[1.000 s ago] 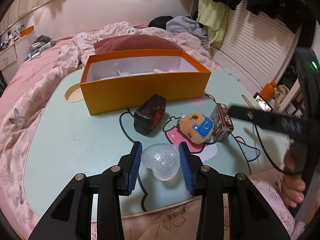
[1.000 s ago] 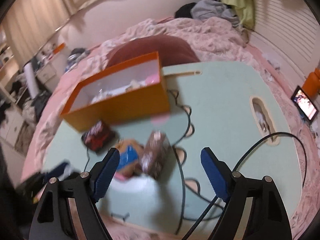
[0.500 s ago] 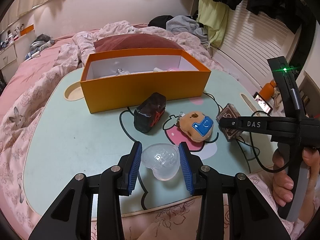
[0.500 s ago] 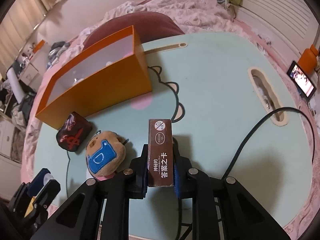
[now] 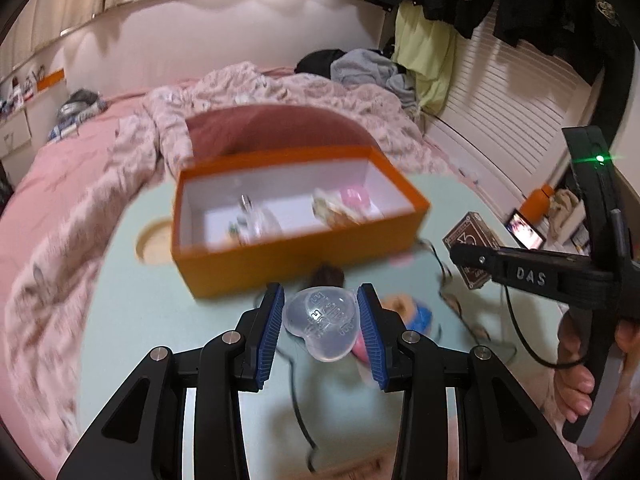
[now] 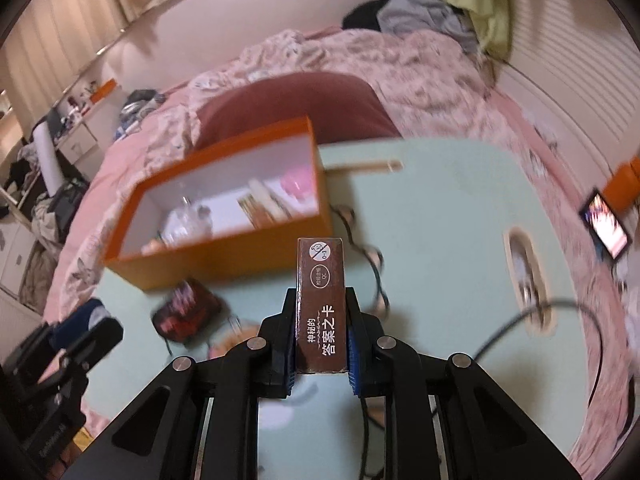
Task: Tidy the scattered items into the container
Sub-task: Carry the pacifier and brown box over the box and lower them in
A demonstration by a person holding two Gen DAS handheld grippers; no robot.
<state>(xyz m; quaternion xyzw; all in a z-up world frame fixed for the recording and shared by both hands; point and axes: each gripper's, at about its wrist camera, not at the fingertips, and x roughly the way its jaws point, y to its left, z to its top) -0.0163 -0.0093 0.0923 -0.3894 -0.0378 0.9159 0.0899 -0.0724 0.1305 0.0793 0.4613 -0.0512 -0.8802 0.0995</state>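
My left gripper [image 5: 320,328] is shut on a clear heart-shaped plastic case [image 5: 322,322], lifted above the pale green table [image 5: 132,296]. My right gripper [image 6: 320,344] is shut on a brown card box [image 6: 321,304], which also shows in the left wrist view as the brown card box [image 5: 470,236] at the tip of the right gripper's arm. The orange box [image 5: 304,256] stands open ahead with a few small items inside; in the right wrist view the orange box [image 6: 224,256] is up and to the left. A black-and-red pouch [image 6: 186,314] and a brown plush toy [image 5: 412,312] lie on the table.
A black cable [image 6: 532,316] snakes over the table's right part. Pink bedding [image 5: 80,168] and a dark red cushion [image 5: 280,128] surround the table behind the box. A lit phone [image 6: 606,228] lies off the right edge. A hand [image 5: 580,384] holds the right gripper's handle.
The right gripper closed on the brown card box and lifted it. Both grippers rose and moved toward the orange box; the clear heart case came up off the table.
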